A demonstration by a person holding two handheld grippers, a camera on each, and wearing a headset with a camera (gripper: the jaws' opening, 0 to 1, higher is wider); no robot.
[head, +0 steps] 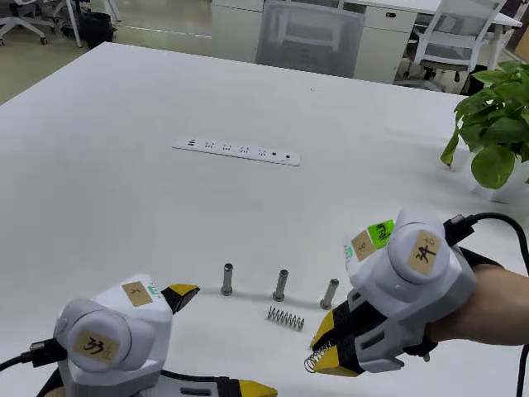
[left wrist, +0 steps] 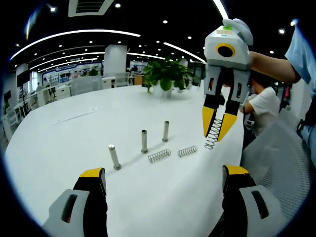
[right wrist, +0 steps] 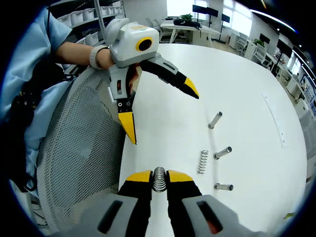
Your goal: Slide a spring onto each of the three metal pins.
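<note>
Spring (right wrist: pixel 158 179) pinched in right gripper (right wrist: pixel 159 176), left gripper (left wrist: pixel 164 172) wide — pins (head: pixel 280 284) (three) upright.

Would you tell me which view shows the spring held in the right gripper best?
The left gripper view: the spring shows full length between the right gripper's jaws. The right gripper view shows it end-on; the head view, only its tip.
</note>
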